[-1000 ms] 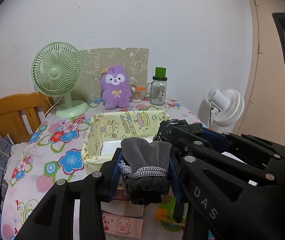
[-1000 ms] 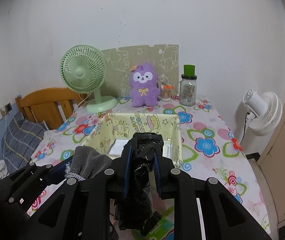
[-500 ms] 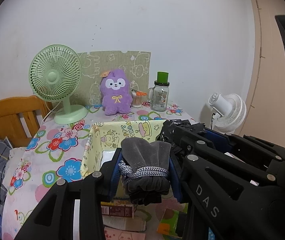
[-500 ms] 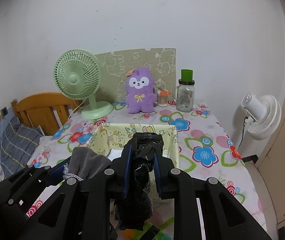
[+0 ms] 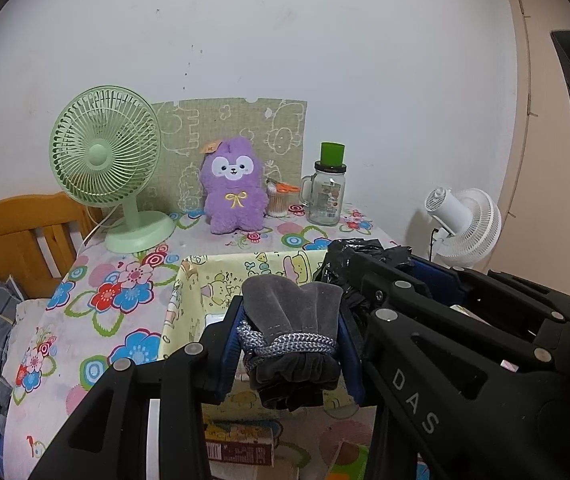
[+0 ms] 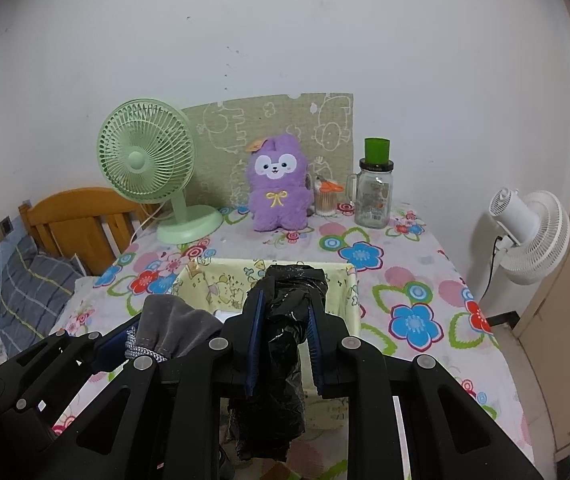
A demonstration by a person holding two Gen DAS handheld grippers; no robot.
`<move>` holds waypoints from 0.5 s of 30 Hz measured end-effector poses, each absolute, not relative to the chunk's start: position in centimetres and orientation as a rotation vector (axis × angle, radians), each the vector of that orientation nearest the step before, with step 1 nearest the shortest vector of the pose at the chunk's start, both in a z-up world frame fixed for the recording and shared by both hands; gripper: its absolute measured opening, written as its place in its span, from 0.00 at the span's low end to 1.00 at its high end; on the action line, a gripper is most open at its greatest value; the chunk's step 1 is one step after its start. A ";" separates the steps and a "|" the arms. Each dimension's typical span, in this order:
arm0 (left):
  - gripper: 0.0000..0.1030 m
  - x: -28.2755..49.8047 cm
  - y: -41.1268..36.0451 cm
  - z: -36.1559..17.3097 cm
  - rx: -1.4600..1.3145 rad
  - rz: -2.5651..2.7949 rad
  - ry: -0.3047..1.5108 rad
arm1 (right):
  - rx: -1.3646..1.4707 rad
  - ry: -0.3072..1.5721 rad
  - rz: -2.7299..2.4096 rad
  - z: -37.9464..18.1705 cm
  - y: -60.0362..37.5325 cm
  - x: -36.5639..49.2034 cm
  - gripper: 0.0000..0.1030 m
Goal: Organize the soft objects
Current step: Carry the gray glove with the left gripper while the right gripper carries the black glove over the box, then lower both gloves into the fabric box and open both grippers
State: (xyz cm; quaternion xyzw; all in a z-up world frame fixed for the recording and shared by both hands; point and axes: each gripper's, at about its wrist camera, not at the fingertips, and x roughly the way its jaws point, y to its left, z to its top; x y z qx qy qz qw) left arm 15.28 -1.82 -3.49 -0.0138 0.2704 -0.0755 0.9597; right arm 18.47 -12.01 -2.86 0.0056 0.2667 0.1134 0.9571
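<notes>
left tongs [image 5: 290, 342] clamped on grey pouch [image 5: 291, 312] | right tongs [image 6: 283, 334] clamped tight on black bag [image 6: 285, 344], which hangs below | yellow basket [image 6: 221, 284] on table [image 6: 417, 280] just ahead and below both | both side by side, equally near

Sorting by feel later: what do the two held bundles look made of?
Grey pouch in the left gripper: matte, velvety fabric, apparently suede-like, tied with braided cord. Black bundle in the right gripper: thin plastic film, likely a bag, with glossy crinkles.
</notes>
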 end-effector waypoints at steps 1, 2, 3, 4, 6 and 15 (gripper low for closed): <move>0.42 15.5 -1.8 -3.5 -0.028 -0.152 0.548 | 0.013 0.541 0.230 -2.8 -12.0 18.7 0.23; 0.42 15.7 -1.8 -3.5 -0.027 -0.151 0.549 | 0.014 0.542 0.231 -2.8 -12.1 19.0 0.23; 0.42 15.8 -1.8 -3.5 -0.026 -0.151 0.549 | 0.015 0.541 0.231 -2.8 -12.1 19.1 0.23; 0.42 16.0 -1.8 -3.4 -0.025 -0.150 0.549 | 0.016 0.541 0.231 -2.8 -12.1 19.4 0.23; 0.42 16.4 -1.8 -3.4 -0.021 -0.151 0.549 | 0.015 0.541 0.232 -2.8 -12.0 19.7 0.23; 0.42 18.1 -1.6 -3.7 -0.025 -0.146 0.554 | 0.015 0.545 0.232 -3.0 -12.0 21.4 0.23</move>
